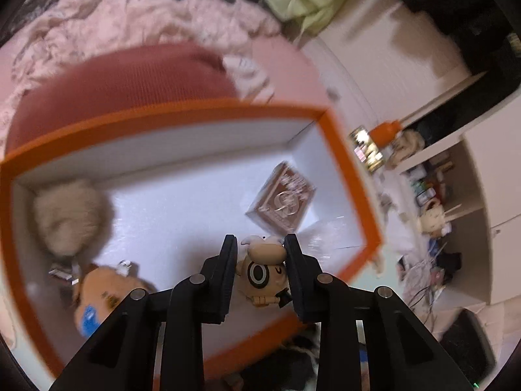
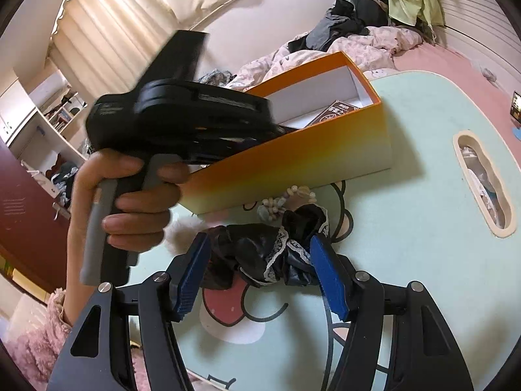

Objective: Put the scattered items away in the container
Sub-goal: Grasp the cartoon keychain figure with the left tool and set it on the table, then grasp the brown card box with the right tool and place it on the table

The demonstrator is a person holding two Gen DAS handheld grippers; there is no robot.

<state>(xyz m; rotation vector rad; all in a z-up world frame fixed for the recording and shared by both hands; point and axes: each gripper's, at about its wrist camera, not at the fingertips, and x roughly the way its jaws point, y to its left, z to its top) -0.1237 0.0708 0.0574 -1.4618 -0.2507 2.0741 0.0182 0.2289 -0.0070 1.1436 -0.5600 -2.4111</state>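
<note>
Cartoon figurine [image 1: 263, 268] sits pinched between the narrowly parted left gripper [image 1: 260, 247] fingers over the orange box [image 1: 345, 163], long axis along them, head far; right gripper [image 2: 259, 254] about half open straddles black lace-trimmed cloth [image 2: 257, 254] on the table [image 2: 423, 260], no clear contact.

Bare white floor mid-box [image 1: 182, 215], toys and card pack [image 1: 281, 202] around.

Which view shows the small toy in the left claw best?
The left wrist view: the toy sits between the left claw fingers, above the box. In the right wrist view the gripper body and box wall hide it.
</note>
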